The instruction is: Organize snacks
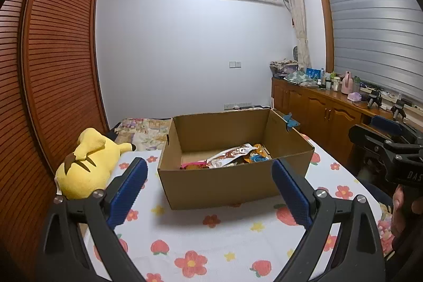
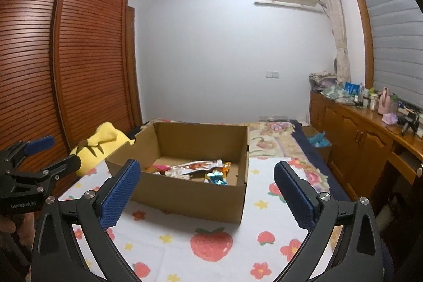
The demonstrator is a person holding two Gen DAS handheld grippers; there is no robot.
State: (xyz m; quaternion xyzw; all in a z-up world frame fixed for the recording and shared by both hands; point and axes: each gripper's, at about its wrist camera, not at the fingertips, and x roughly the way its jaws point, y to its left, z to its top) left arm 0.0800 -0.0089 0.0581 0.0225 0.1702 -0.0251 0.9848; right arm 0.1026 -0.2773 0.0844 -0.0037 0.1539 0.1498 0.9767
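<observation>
Both my left fingers (image 1: 208,192) and right fingers (image 2: 207,192) are spread empty, snack packets (image 1: 232,153) in the cardboard box (image 1: 230,181) just ahead look light, crinkly, slippery, so I'd pinch a flat edge.

Brown box (image 1: 224,184), yellow plush (image 1: 87,165), strawberry-and-flower white sheet (image 1: 211,242)

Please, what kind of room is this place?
Most likely a home bedroom: a bed with a fruit-and-flower sheet, a louvered wooden wardrobe, and a yellow plush toy beside the cardboard box of snacks.
</observation>
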